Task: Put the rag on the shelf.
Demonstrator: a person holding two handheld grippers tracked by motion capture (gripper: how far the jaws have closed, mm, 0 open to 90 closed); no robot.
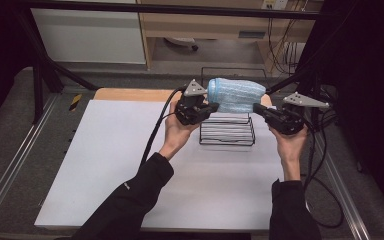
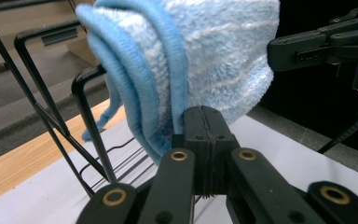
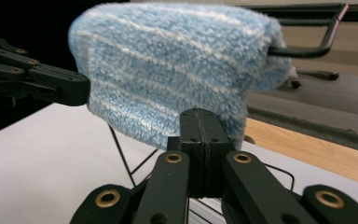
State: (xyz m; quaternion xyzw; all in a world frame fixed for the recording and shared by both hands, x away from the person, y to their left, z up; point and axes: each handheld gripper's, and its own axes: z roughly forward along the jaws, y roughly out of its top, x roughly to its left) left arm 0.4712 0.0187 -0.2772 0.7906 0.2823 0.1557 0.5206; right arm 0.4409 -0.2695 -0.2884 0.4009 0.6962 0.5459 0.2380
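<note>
the blue towel (image 1: 236,94) hangs folded over the top bar of the black wire rack (image 1: 227,132). the left gripper (image 1: 211,108) and right gripper (image 1: 256,109) each pinch a lower edge of it, jaws shut. this looks like the draping step; next, probably even the sides and let go.
</note>
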